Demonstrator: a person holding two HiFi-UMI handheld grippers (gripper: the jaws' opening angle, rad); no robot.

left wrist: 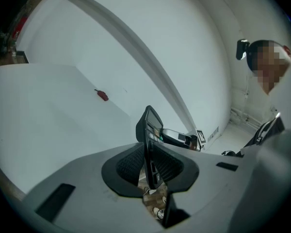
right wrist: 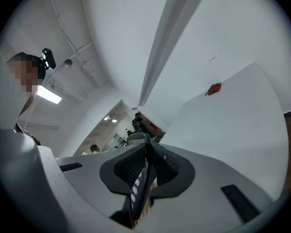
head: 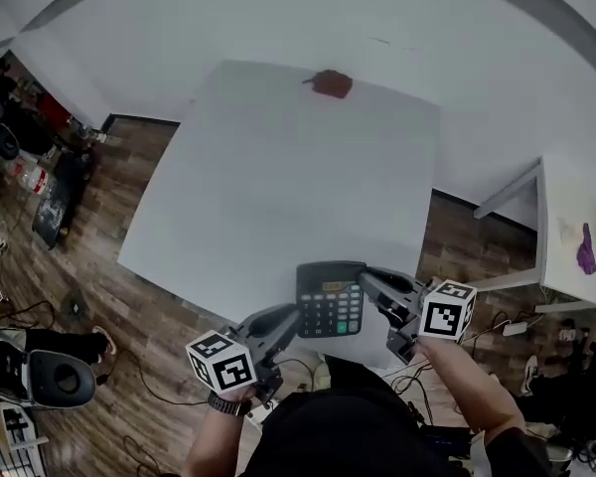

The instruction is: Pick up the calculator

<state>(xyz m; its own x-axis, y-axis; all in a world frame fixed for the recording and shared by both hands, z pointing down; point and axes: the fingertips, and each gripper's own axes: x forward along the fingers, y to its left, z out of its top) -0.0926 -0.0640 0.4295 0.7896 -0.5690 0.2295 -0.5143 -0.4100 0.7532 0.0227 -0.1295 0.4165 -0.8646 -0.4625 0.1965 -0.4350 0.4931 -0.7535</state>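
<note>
Pinching the slab-shaped black plastic calculator (head: 330,299) by opposite edges, left claw (head: 292,318) and right claw (head: 370,281) press textured pads (left wrist: 128,166).

A white table (head: 278,187) stands on a wooden floor (head: 139,227); one small reddish-brown thing (head: 330,84) lies near its far edge.

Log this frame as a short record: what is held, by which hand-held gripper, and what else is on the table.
held item: calculator
left hand-held gripper: shut on the calculator's left edge
right hand-held gripper: shut on its right edge
calculator pose: keys facing up, apparently lifted clear, over the near edge of the table
also on table: small reddish-brown object near the far edge
task status: calculator picked up, judging by the two-sided grip
</note>
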